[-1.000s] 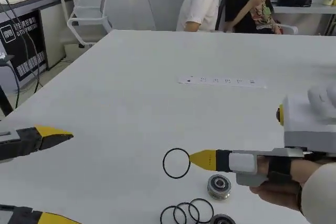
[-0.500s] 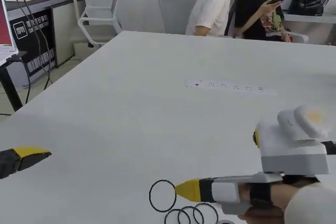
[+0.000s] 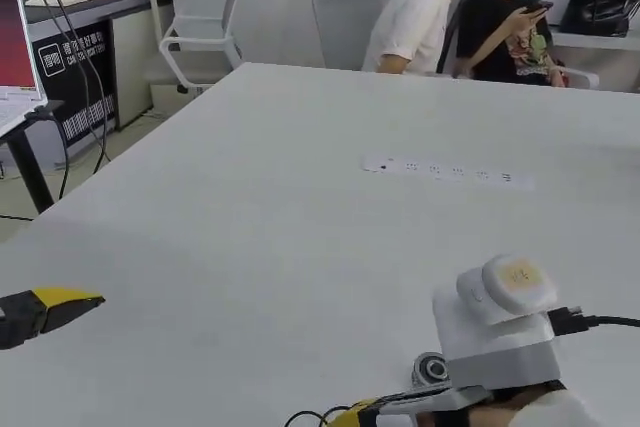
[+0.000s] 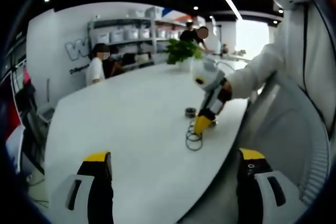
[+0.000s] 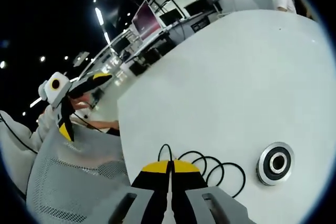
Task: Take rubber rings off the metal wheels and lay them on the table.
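Broadly, the white table (image 3: 250, 207) carries all the work, and that work sits close to its near edge. In my judgement the edge is the chief hazard: a ring released carelessly could spring or roll over it.

The left gripper (image 4: 174, 155) hangs well apart from the parts, jaws spread wide and holding nothing. The right gripper (image 5: 169, 165) is low over the table with its jaws pressed together. A thin black loop, the pinched ring (image 5: 165, 148), runs out from between their tips. It appears gripped, though the contact is too fine to confirm.

Second hazard: the rubber may cling to a jaw as it opens, or drop across the loose rings (image 5: 212, 170) and tangle them. Third: a sideways sweep could knock the metal wheel (image 5: 275, 163), which lies near.

The metal wheel lies flat on the table beside the rings and shows a bright silver rim, a dark band and a silver hub. Whether that band is a ring not yet removed cannot be told. The loose rings are thin, black and round, three overlapping in a row, flat on the table just ahead of the right jaws.
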The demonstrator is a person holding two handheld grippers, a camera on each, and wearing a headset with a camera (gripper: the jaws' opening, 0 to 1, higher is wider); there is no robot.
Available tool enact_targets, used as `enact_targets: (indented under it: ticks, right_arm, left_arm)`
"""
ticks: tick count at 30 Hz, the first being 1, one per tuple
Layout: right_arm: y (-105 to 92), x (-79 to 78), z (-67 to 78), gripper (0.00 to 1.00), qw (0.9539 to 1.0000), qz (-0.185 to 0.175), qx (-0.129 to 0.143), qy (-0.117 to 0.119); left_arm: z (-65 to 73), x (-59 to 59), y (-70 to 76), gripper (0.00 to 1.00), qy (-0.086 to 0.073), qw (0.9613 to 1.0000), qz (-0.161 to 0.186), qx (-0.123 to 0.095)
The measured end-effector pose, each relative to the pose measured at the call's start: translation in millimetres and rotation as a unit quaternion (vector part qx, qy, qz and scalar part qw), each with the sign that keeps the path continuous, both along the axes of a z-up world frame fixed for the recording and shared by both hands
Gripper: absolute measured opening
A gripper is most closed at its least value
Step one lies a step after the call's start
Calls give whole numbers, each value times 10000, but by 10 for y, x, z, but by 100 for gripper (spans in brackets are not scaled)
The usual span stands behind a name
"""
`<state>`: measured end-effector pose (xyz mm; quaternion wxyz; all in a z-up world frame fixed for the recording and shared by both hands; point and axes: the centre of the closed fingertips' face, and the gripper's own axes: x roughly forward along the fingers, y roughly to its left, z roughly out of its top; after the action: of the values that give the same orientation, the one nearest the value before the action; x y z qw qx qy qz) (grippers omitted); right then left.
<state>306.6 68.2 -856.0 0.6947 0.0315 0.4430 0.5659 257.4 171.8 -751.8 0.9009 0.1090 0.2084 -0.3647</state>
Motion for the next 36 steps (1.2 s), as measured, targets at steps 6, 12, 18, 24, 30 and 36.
enact_targets:
  ticks: [6,12,18,24,30,36]
  right_arm:
    - [-23,28,-16,0,9999,-20,-64,-125]
    - [-16,38,-34,0,9996,29,-129,-263]
    - [-12,56,6,5,9980,164,-200,-578]
    - [-2,41,49,8,9975,284,-166,-631]
    - [-52,85,211,9,9961,325,-54,-814]
    - [-187,129,460,17,9943,270,177,-1021]
  left_arm:
    - [-13,4,-5,100,13,10000,4,-20]
    - [-30,-4,-10,100,34,10000,-13,-23]
    - [-31,-16,-2,100,33,10000,0,-34]
    - [-24,-27,-9,100,20,10000,3,-37]
    - [-10,-36,0,100,10,10000,17,-44]
    - [-8,-42,-12,100,15,10000,-22,-34]
